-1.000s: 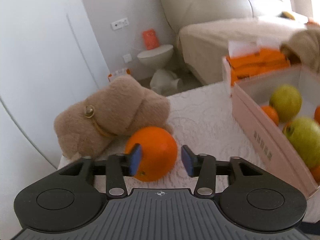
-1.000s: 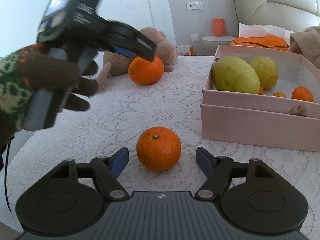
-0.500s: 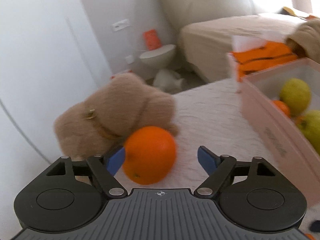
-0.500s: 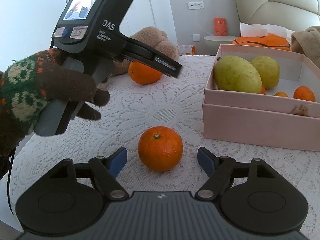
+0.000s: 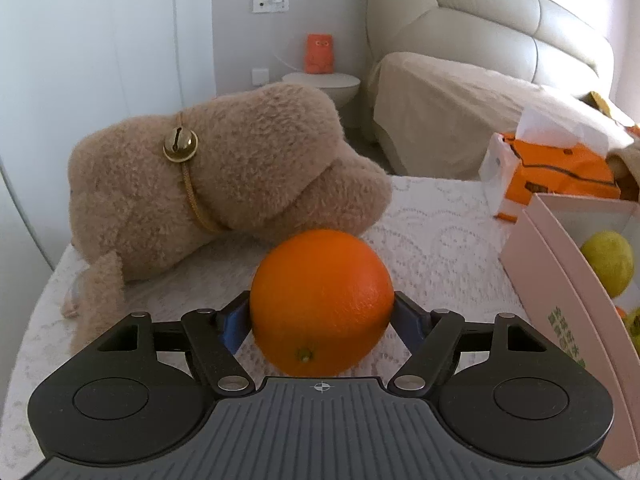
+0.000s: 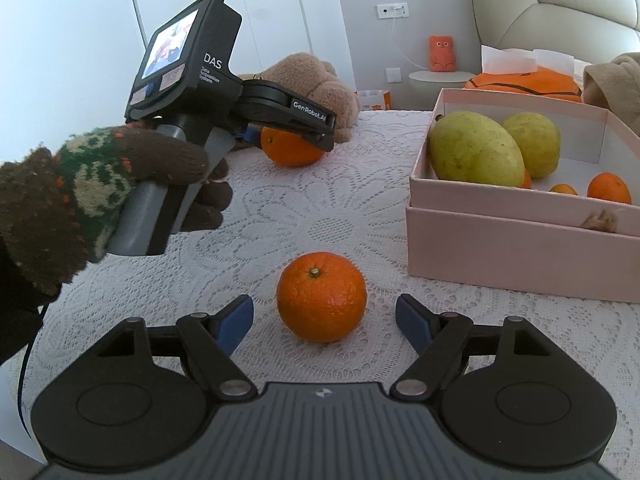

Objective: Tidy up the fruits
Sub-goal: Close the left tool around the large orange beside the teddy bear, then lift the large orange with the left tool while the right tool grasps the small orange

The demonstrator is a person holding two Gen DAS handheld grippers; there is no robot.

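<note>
On the lace-covered table [image 6: 320, 208] the pink box [image 6: 520, 240] already holds several fruits, while two remain out: the large orange [image 5: 322, 302] bracketed, seemingly touched, by the left gripper [image 5: 320, 320], and the small orange [image 6: 321, 296] between the right gripper's [image 6: 324, 320] wide-apart jaws.

**Room around the pink box**

Bare lace cloth [image 6: 320, 208] lies open left of the pink box [image 6: 500, 240]. Farther left, the plush bear [image 5: 224, 176] touches the big orange [image 5: 322, 304], blocking its far side.
</note>
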